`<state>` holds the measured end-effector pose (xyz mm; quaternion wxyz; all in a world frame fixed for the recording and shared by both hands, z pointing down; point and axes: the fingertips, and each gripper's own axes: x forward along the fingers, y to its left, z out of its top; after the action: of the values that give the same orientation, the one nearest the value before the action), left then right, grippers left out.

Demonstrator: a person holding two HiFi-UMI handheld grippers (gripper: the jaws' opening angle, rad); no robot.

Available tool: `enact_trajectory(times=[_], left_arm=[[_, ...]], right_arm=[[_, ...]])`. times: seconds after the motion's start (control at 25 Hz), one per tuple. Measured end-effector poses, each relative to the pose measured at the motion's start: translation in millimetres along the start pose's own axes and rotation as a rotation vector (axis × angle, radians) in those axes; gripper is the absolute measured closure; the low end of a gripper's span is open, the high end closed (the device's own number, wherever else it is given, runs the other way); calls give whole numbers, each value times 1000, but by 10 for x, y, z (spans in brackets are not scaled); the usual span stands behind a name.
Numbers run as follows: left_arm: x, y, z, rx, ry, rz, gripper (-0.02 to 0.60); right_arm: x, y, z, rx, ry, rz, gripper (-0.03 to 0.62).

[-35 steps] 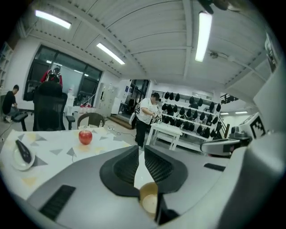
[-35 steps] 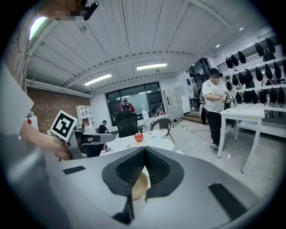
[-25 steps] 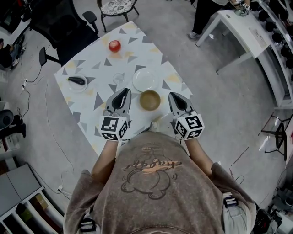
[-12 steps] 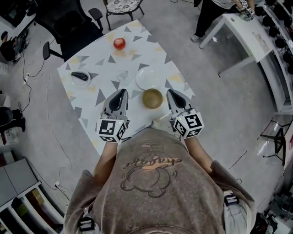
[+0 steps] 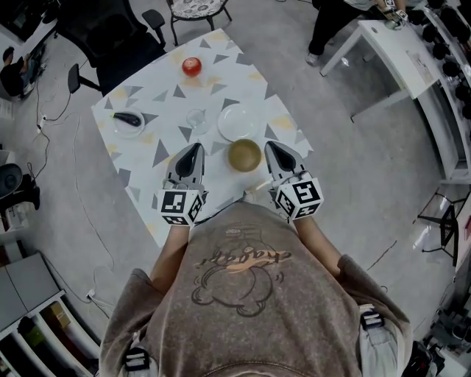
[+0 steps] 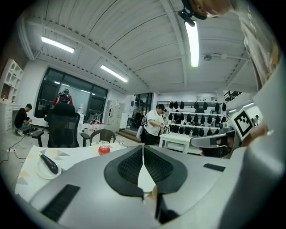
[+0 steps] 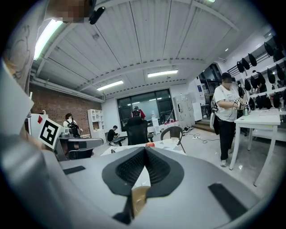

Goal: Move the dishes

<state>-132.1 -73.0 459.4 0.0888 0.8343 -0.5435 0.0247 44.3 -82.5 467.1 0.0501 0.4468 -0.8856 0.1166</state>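
Note:
A brown bowl (image 5: 244,155) stands near the front of the triangle-patterned table (image 5: 158,99). Behind it lie a white plate (image 5: 238,122) and a clear glass (image 5: 196,118). My left gripper (image 5: 190,152) hovers to the left of the bowl, jaws shut and holding nothing. The right gripper (image 5: 271,147) hovers to the bowl's right, also shut and holding nothing. In the left gripper view the closed pads (image 6: 134,165) meet in a line. Through the right gripper's (image 7: 145,150) slit, a strip of the brown bowl (image 7: 139,198) shows.
A small plate with a dark object (image 5: 129,120) sits at the table's left, and a red apple (image 5: 192,66) at its far end. Chairs (image 5: 193,9) stand beyond the table. A person (image 6: 155,126) stands at a white table (image 5: 390,44) on the right.
The left gripper has shifted slightly left, away from the bowl. The right gripper has barely moved. Both stay shut.

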Motion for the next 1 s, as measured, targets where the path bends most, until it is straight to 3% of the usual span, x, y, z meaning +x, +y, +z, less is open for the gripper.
enact_trajectory(times=[1.0], left_arm=[[38,-35,-28,-34,3,-7,557]], right_arm=[[13,-36,-56,14,11,-9,589]])
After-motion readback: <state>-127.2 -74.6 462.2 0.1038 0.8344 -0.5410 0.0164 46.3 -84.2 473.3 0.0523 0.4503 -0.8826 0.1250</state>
